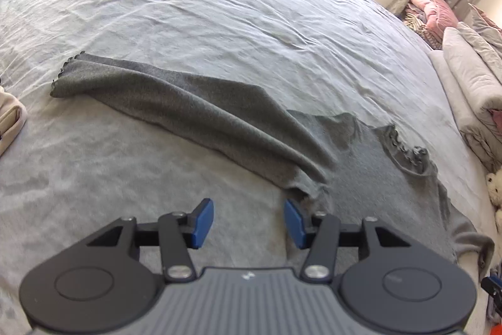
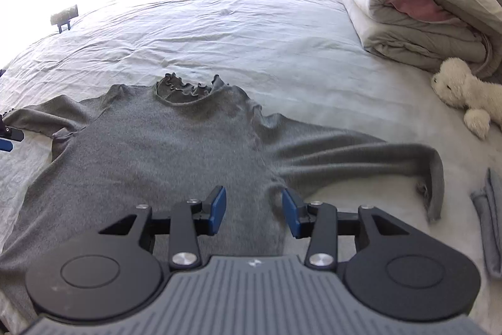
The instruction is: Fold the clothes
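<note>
A grey long-sleeved top (image 2: 175, 146) lies spread face up on the bed (image 2: 219, 30), near its front edge, with its ruffled collar (image 2: 185, 90) pointing toward the far edge. 1 sleeve (image 1: 175, 105) stretches flat across the sheet toward the bed's left side, ending in a frilled cuff (image 1: 67, 68). The other sleeve (image 2: 360, 156) runs toward the right edge and bends back at its end.

The left gripper (image 1: 249, 220) hangs over the sheet just beside the armpit of the top, its blue pads released, nothing between them. The right gripper (image 2: 254, 211) hovers over the lower body of the top near the other armpit, its jaws likewise parted and gripping nothing.

A folded duvet (image 2: 417, 8) is stacked at the bed's far right corner, with a cream plush toy (image 2: 464, 90) just in front of it. Folded grey cloth (image 2: 491, 215) lies at the right edge.
</note>
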Action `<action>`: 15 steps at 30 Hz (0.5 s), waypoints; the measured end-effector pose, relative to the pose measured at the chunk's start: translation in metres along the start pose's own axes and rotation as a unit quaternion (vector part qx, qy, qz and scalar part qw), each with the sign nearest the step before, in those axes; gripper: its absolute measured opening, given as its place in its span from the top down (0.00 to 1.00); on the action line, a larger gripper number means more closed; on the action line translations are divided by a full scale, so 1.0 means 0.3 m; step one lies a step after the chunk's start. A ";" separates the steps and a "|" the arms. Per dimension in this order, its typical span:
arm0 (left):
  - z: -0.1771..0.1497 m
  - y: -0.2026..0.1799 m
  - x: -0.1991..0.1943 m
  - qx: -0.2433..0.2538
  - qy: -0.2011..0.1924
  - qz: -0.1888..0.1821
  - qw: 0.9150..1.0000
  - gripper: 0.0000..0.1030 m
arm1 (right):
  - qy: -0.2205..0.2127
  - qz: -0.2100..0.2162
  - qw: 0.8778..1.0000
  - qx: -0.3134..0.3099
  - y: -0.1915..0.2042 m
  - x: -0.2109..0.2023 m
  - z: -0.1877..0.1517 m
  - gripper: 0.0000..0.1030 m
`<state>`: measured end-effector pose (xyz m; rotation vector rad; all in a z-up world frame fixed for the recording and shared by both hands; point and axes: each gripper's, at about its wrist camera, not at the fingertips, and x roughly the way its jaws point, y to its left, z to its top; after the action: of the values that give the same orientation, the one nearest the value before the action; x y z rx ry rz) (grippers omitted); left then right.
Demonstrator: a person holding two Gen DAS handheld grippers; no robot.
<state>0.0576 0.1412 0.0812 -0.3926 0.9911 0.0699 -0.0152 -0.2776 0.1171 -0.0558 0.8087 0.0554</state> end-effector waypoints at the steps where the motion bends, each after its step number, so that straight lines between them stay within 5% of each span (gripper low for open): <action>1: 0.020 0.026 0.027 -0.015 -0.004 0.009 1.000 0.52 | 0.001 0.006 1.000 -0.016 0.026 0.039 0.044 0.57; 10: 0.135 0.301 0.067 -0.147 -0.042 0.090 0.984 0.64 | -0.008 0.099 0.972 -0.212 0.565 0.475 0.366 0.46; 15: 0.187 0.461 0.037 -0.210 -0.056 0.117 0.969 0.67 | -0.004 0.137 0.939 -0.316 0.743 0.632 0.392 0.46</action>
<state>0.0763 0.2881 0.0590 -0.6499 0.9037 0.5173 0.1845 -0.0417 0.0545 -0.5510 0.7586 0.5808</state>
